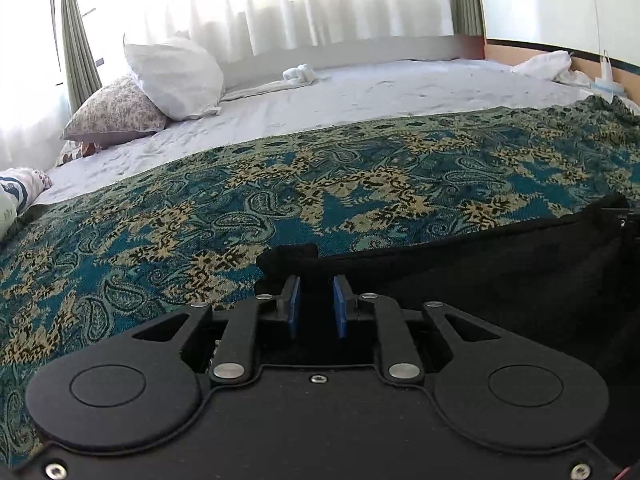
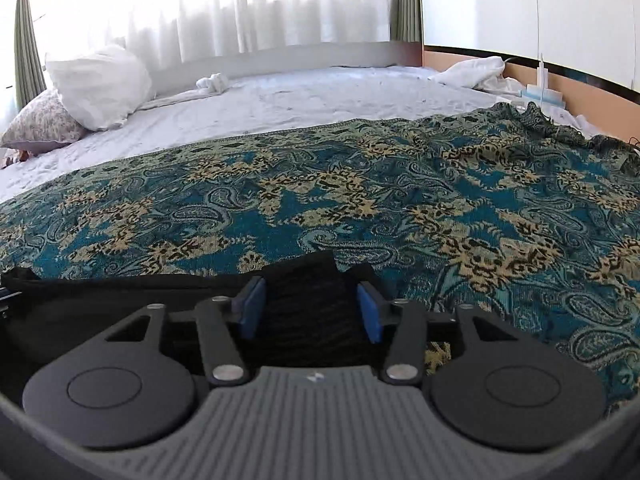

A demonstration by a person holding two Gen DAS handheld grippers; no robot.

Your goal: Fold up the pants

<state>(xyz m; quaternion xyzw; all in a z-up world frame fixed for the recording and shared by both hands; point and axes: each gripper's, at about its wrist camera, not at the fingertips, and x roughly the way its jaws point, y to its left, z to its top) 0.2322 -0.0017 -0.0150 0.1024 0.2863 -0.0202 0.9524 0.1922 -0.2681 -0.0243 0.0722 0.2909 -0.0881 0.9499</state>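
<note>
No brand, label or legible writing shows on anything in either view; the only mark is a small pale emblem on the grey ribbed body of your right gripper (image 2: 311,308), too small to read.

The black fabric pants (image 1: 500,276) lie along the near edge of the bed (image 1: 360,92), on top of the teal-and-beige paisley woven throw (image 1: 240,208) that covers the bed's near half. The cloth is plain, dark and matt, with no visible print; seams and details are lost in shadow. In the left wrist view it runs from your left gripper (image 1: 316,306) off to the right edge, its upper border a straight taut line.

Your left gripper stands narrow, blue pads close together with a bunched end of the pants pinched between them. Your right gripper stands noticeably wider, its blue pads apart, with a raised fold of the pants (image 2: 300,300) sitting between them; whether the pads press the cloth, you cannot tell from this view.

Beyond the throw lies a white rumpled sheet (image 2: 320,96). At the bed's far left corner a white pillow (image 1: 176,76) leans on a floral patterned pillow (image 1: 116,114).
</note>
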